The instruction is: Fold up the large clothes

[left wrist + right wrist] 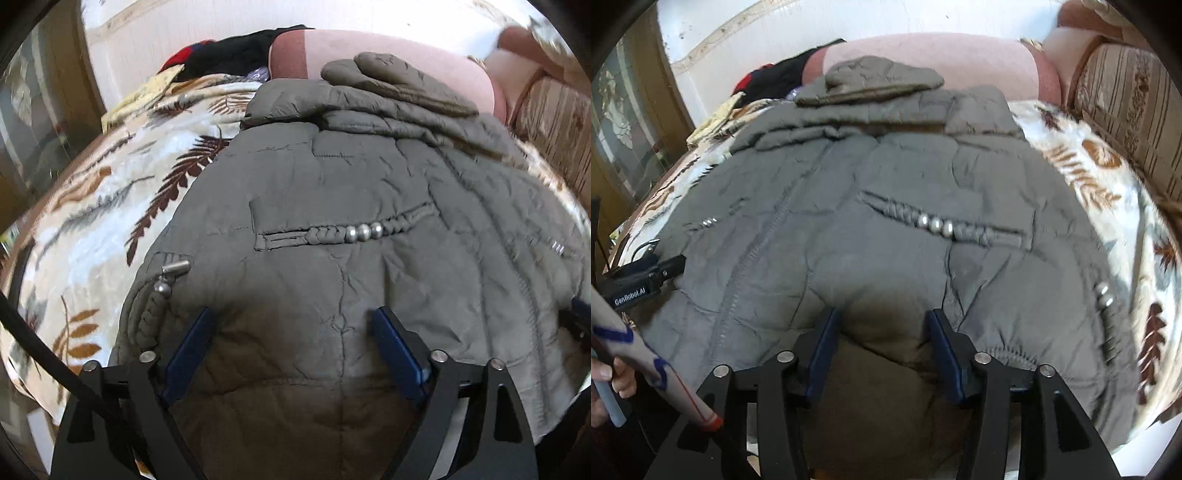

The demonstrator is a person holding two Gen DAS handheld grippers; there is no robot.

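An olive-grey quilted jacket (pixel 332 177) lies spread front-up on a leaf-patterned blanket (pixel 110 206), hood at the far end. Each pocket has braided trim with silver beads (pixel 364 232). My left gripper (pixel 295 332) is open wide just above the near hem, left of the zip. The right wrist view shows the same jacket (pixel 886 177) and its zip (pixel 753 251). My right gripper (pixel 886 332) is open over the hem's right half, with a hump of fabric rising between its blue pads (pixel 827 343). The left gripper's black body (pixel 646 275) shows at the left edge.
A pink bolster (pixel 406 62) lies behind the hood. A heap of dark and red clothes (pixel 229 55) sits at the far left. A striped upholstered back (pixel 1126 110) borders the right side. A hand (pixel 613 373) grips a handle at the lower left.
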